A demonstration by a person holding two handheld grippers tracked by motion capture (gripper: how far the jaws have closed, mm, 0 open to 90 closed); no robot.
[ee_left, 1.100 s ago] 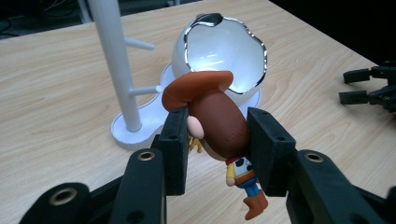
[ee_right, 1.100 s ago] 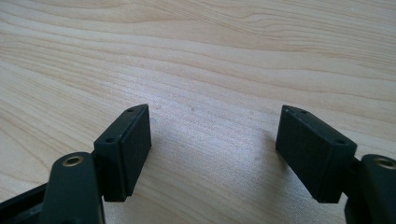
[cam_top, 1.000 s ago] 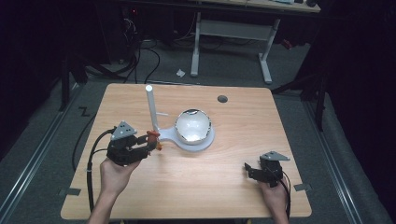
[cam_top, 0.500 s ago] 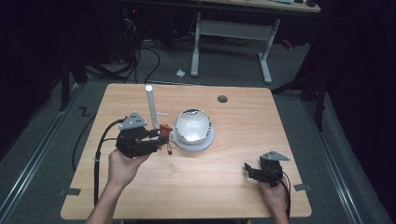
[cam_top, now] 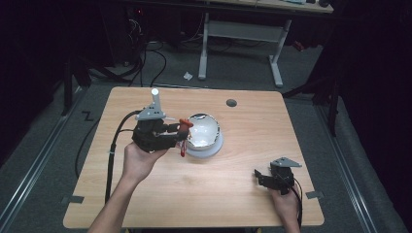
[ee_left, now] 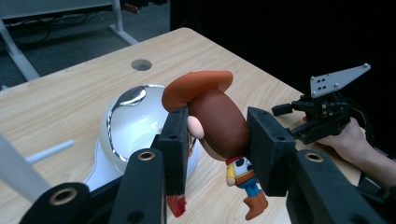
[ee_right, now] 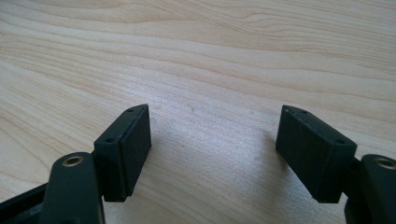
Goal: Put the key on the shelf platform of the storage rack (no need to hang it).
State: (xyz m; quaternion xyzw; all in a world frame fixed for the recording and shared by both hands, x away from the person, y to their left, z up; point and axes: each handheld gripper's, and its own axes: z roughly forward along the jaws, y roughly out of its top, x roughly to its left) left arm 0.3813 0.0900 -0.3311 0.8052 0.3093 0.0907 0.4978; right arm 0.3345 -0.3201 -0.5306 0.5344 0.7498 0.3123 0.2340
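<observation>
A small cowboy figure (ee_left: 219, 126) with an orange hat, brown head and blue legs hangs between the pads of my left gripper (ee_left: 215, 140), which is shut on its head. In the high view the left gripper (cam_top: 180, 132) holds the cowboy figure (cam_top: 184, 127) at the left rim of a white bowl (cam_top: 204, 132) on a white base. In the left gripper view the bowl (ee_left: 126, 126) lies just behind the figure. My right gripper (cam_top: 260, 177) rests low at the table's front right, and in its own view the right gripper (ee_right: 212, 144) stands open over bare wood.
A white upright post (cam_top: 155, 99) rises behind the left gripper. A round cable hole (cam_top: 231, 103) sits near the table's (cam_top: 209, 194) far edge. The left gripper's cable (cam_top: 114, 155) trails off the left side. A desk frame (cam_top: 243, 43) stands on the floor beyond.
My left gripper has risen and moved right with the cowboy figure, from beside the post to the bowl's left rim. The right gripper has stayed in place.
</observation>
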